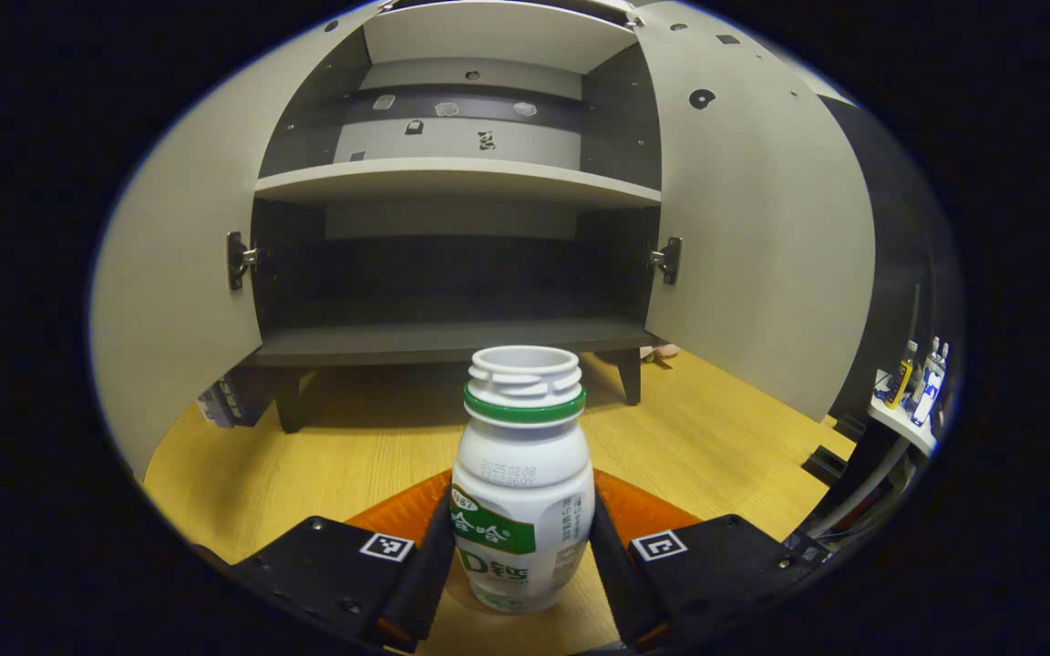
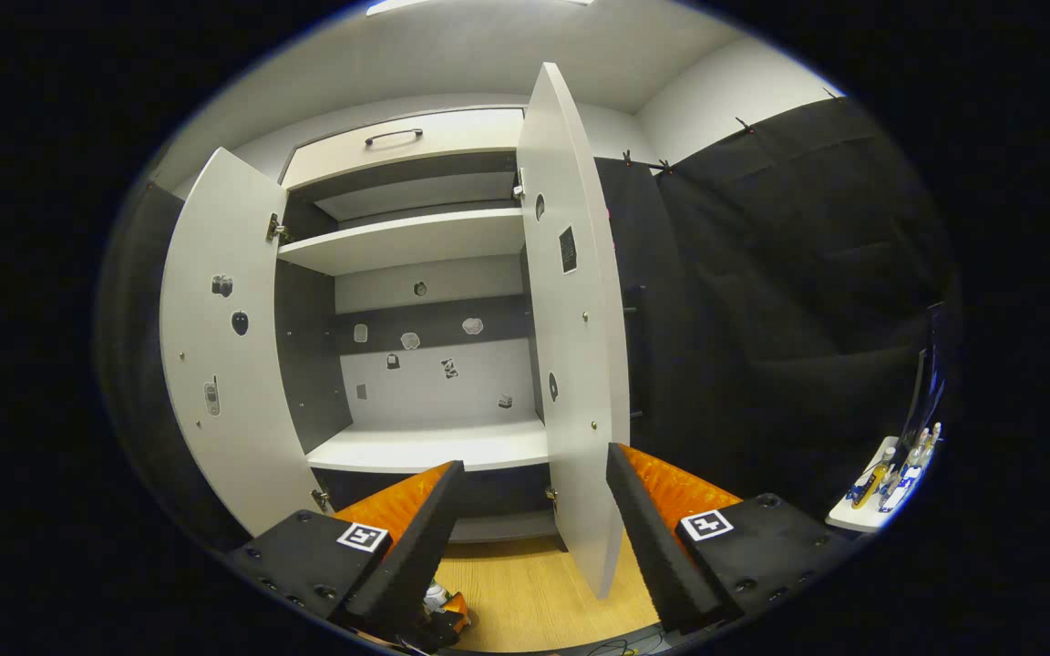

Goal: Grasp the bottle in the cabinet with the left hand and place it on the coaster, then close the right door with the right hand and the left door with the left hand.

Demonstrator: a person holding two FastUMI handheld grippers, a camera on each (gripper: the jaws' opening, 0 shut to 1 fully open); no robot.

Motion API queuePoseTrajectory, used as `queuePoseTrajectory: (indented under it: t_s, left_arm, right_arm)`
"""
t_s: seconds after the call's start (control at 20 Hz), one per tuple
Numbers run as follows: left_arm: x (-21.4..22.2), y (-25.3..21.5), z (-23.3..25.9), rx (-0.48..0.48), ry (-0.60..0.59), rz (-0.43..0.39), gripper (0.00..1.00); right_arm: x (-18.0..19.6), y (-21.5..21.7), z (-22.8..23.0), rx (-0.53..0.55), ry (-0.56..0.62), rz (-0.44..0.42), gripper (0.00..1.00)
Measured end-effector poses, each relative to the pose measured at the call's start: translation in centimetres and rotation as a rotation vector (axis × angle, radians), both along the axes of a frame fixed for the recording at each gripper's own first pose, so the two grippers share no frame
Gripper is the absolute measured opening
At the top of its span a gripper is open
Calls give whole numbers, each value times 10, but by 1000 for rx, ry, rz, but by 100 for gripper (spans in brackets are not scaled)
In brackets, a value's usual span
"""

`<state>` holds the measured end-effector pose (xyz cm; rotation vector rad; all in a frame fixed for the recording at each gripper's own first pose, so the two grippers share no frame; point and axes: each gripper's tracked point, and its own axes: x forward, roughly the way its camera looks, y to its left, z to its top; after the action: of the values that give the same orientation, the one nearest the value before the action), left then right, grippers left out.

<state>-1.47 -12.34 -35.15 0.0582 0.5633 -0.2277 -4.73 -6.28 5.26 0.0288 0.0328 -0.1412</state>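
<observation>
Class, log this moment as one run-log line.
left gripper: shut on bottle, out of cabinet | right gripper: open, near right door | both doors open

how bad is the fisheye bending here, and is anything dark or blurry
Left gripper view: the cabinet doors bow outward, the lower shelf sits in deep shadow, the bottle is sharp. Right gripper view: the right door curves, and its edges are dim.

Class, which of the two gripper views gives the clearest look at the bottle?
The left gripper view: the bottle stands upright, close, between the left gripper fingers. In the right gripper view, only a small white top, probably the same bottle, peeks out at the bottom edge.
</observation>
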Motion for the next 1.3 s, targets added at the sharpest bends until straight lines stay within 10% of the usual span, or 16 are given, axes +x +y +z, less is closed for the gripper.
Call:
queuePoseTrajectory:
  t_s: [0.65,1.3]
  left_arm:
    - [-21,-8,34,-33,-52,-97,95]
    - [15,3,253,-233,-373,-31,95]
  right_arm:
    - [1,-1,1,-7,4,-8,100]
    - [-16,-20,28,-49,-74,-9,100]
